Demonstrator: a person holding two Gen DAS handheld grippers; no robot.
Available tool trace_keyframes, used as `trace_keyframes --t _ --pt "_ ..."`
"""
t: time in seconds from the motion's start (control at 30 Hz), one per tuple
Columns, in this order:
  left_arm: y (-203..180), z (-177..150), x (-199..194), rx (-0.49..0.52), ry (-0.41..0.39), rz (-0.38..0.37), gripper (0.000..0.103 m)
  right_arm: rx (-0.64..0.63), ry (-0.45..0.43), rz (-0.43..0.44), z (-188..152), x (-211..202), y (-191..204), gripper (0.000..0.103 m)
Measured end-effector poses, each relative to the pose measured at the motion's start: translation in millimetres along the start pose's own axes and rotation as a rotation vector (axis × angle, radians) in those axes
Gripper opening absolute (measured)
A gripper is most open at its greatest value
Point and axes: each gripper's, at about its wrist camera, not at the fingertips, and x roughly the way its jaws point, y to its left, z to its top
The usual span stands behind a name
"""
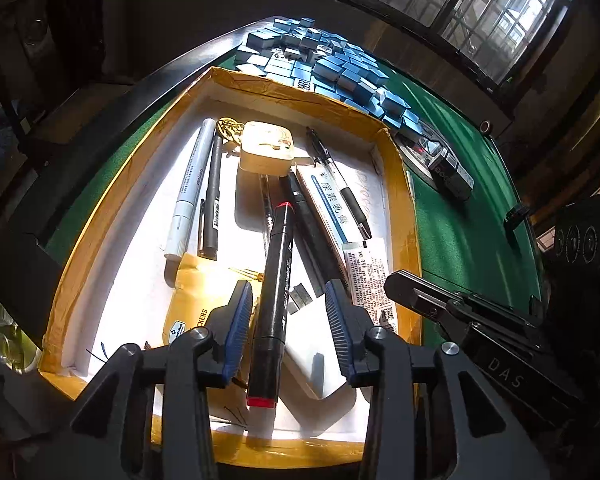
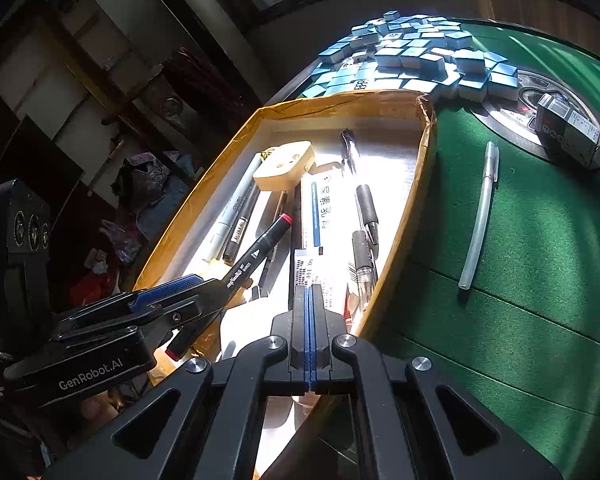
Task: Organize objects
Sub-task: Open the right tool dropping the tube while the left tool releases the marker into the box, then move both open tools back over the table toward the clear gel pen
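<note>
Left gripper [image 1: 288, 312] sits over the near end of the tray [image 1: 112, 216], jaws spread, blue pads clear on both sides of a black marker [image 1: 274, 300] with red ends; the marker lies loose between them, slanting up the tray, not pinched. Right gripper [image 2: 310, 332] has its jaws pressed together with nothing between them, hovering at the tray's near right edge. The tray is a shallow white box with tan taped rim, resting on the green table [image 1: 460, 240]. Inside it: a white marker [image 1: 190, 188] and a thin black pen [image 1: 212, 200] side by side at the left, a cream wooden box [image 1: 266, 148] near the far end with a gold ornament [image 1: 229, 128] touching it, a long white-and-blue carton [image 1: 328, 204] with a black click pen [image 1: 336, 176] lying partly over it, a printed white label [image 1: 370, 280] at the right wall, and a yellow packet [image 1: 204, 292] under the left pad. More dark pens lie under the red-ended marker; the count is hard to tell. Outside the tray, a clear capped pen [image 2: 480, 216] lies alone on the green felt, well apart from the tray's right wall. A heap of blue mahjong tiles [image 1: 320, 64] sits beyond the tray's far edge, and a small dark box [image 2: 568, 132] rests on the table's round centre plate.
</note>
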Motion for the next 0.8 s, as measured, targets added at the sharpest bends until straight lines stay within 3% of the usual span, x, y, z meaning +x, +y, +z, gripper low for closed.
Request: trace_keyframes --t 0.17,0.23,0.3,0.33,0.63,0.8 --pt "-17.0 5.0 -10.0 0.000 -0.045 -0.045 0.045 0.040 -0.025 0.031 2.4 -13.2 -16.7 0.004" --pt "-28.6 7.4 -10.3 0.016 -0.052 -0.054 0.045 0.080 -0.048 0.037 4.2 -23.0 -30.9 0.013" --pt "-43.3 10.7 -8.8 0.038 -0.055 -0.066 0.045 0.123 -0.077 0.036 6.5 -33.4 -48.3 0.033" --pt "-51.3 12.2 -7.9 0.052 -0.057 -0.069 0.045 0.140 -0.091 0.029 8.4 -39.3 -58.0 0.034" --pt "-119.1 23.9 14.8 0.209 -0.040 -0.046 0.045 0.171 -0.137 -0.108 38.9 -84.7 -132.4 0.035" --pt "-149.8 36.8 37.1 0.281 -0.035 -0.005 0.045 0.225 -0.155 -0.113 44.7 -84.9 -170.5 0.035"
